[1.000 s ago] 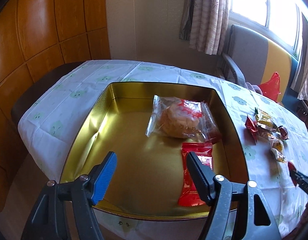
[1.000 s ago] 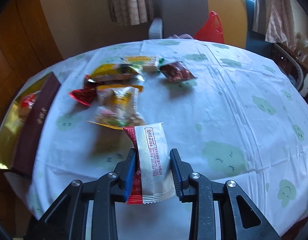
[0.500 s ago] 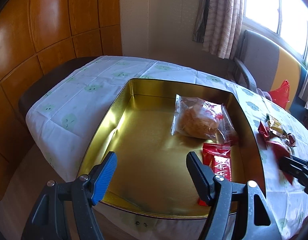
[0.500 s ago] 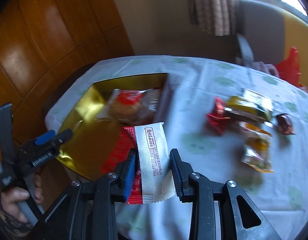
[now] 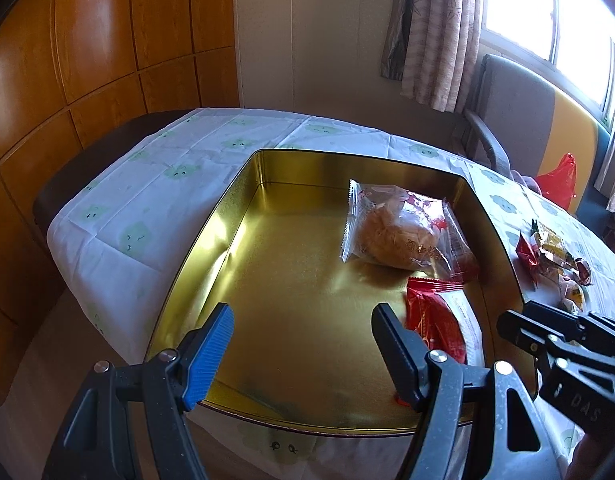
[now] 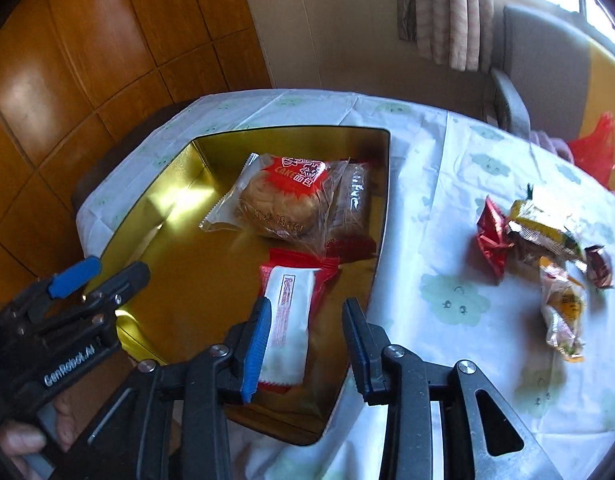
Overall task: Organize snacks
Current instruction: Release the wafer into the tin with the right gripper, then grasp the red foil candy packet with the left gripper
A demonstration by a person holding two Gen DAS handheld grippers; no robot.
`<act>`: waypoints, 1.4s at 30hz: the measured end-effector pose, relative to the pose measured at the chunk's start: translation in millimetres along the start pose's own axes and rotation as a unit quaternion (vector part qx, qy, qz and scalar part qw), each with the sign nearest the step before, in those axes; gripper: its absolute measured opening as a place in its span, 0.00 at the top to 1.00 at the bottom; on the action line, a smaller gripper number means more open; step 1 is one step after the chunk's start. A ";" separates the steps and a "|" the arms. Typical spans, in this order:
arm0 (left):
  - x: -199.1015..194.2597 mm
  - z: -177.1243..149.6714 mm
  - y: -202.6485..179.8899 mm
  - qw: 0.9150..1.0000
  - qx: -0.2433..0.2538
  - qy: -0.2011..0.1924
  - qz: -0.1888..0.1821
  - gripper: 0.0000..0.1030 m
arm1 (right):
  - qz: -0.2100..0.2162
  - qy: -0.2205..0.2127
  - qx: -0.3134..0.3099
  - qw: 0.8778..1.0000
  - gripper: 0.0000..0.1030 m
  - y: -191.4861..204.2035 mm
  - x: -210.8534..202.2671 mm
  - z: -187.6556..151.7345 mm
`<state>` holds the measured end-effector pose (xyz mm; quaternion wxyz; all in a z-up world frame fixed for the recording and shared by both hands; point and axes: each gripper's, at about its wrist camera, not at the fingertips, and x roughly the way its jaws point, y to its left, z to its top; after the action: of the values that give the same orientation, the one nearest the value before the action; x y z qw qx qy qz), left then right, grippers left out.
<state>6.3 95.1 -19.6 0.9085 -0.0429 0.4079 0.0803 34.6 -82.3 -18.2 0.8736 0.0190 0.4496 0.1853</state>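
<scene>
Snack packet (image 6: pixel 286 322) in white and red lies in the gold tin (image 6: pixel 179 264) at the right gripper's (image 6: pixel 307 344) twelve o'clock, long axis along its opening jaws, while the left gripper (image 5: pixel 301 344) hovers wide and empty.

right gripper (image 6: pixel 307 320) is over the gold tin (image 6: pixel 179 184), jaws opening, the white-and-red snack packet (image 6: pixel 287 320) between them, touching the blue pad. cake packet (image 6: pixel 283 200) lies further back in the tin. loose snacks (image 6: pixel 547 248) sit on the tablecloth (image 6: pixel 447 208). left gripper (image 6: pixel 91 276) pokes in at the tin's edge.
</scene>
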 end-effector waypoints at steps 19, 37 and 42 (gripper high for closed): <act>-15.3 -1.1 -22.0 0.999 0.031 -0.009 -0.012 0.29 | -0.089 -0.075 -0.028 0.993 0.43 -13.0 -41.1 -13.7; -35.9 1.7 -80.6 0.987 0.132 -0.024 -0.083 0.29 | -0.123 -0.083 0.016 0.989 0.36 -56.4 -50.6 -22.8; -31.9 9.0 -101.5 0.982 0.154 0.000 -0.112 0.29 | -0.140 -0.069 0.044 0.987 0.35 -85.2 -50.8 -37.9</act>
<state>10.4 -6.9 11.5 0.9075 0.0516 0.4081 -0.0856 3.9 -183.9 -18.3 0.9183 0.0068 0.3938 0.0396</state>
